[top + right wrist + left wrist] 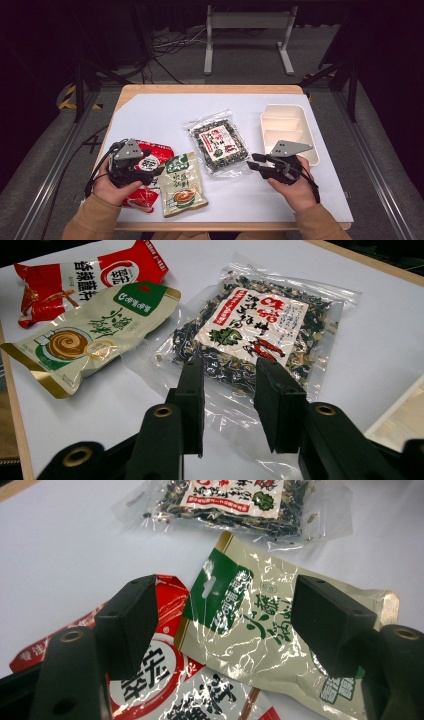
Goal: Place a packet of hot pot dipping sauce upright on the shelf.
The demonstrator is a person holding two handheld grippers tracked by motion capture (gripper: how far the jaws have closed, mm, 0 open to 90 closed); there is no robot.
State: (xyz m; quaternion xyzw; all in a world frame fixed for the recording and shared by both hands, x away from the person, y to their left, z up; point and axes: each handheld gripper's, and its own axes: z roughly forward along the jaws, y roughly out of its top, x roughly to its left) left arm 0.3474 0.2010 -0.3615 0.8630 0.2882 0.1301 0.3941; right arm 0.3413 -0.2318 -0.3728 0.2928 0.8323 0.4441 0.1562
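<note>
Three snack packets lie on a white sheet (pixel 165 115). A red packet (pixel 159 150) lies at the left, with a green and beige packet (pixel 182 185) overlapping its right side. A clear bag of dark dried mix (pixel 218 142) lies in the middle. My left gripper (pixel 157 170) hovers open over the red packet (pixel 172 592) and the green packet (pixel 250 625), jaws wide apart and holding nothing. My right gripper (pixel 252 162) points left at the clear bag's (pixel 260 325) near edge. Its jaws stand apart above the plastic, gripping nothing.
A white compartment tray (pixel 283 106) stands empty at the right, just behind my right hand. The wooden table edge (pixel 210 89) borders the sheet at the back. Beyond it are a dark floor, cables and a white metal stand (pixel 247 22).
</note>
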